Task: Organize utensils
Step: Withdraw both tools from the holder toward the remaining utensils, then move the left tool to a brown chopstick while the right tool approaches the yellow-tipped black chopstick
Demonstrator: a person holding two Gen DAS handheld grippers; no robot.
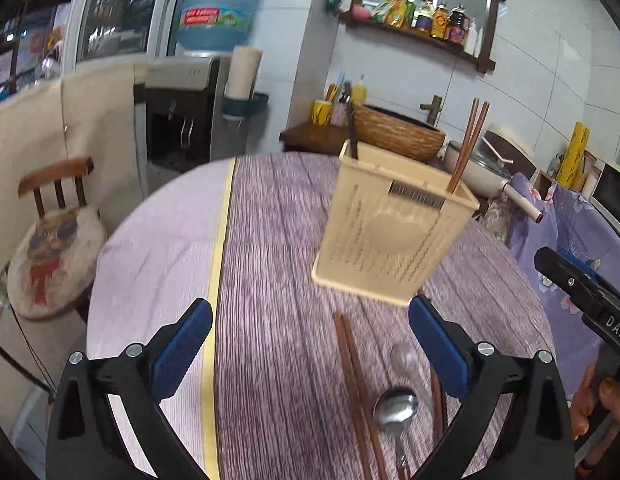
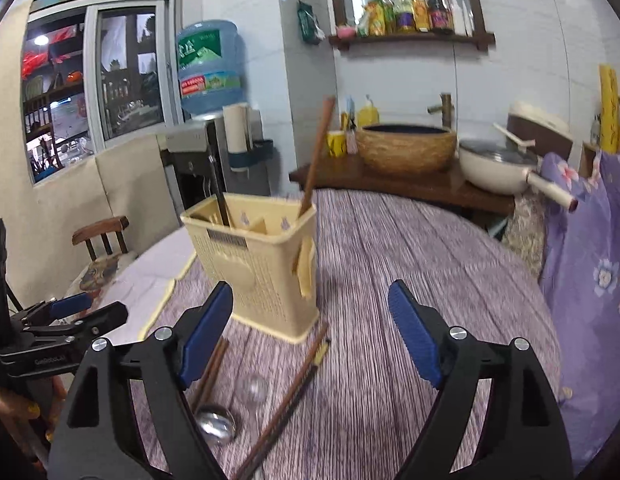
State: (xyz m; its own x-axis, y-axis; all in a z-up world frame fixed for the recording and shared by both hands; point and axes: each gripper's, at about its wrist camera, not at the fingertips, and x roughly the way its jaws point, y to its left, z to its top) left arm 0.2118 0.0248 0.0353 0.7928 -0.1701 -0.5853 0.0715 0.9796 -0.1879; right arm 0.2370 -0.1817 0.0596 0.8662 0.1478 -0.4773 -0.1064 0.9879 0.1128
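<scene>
Cream plastic utensil holder [image 1: 389, 236] upright on purple-clothed table [image 1: 278, 264].
Left gripper [image 1: 310, 354] and right gripper [image 2: 310, 336] both gape, empty; chopsticks [image 1: 351, 392], spoon [image 1: 395, 406] lie below.

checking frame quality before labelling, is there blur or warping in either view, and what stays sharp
Left wrist view: fisheye bends the walls, the beige utensil holder and tablecloth smear with motion, the left gripper stays crisp. Right wrist view: same curvature and dark corners, milder smear on the tablecloth, right gripper sharp.
</scene>
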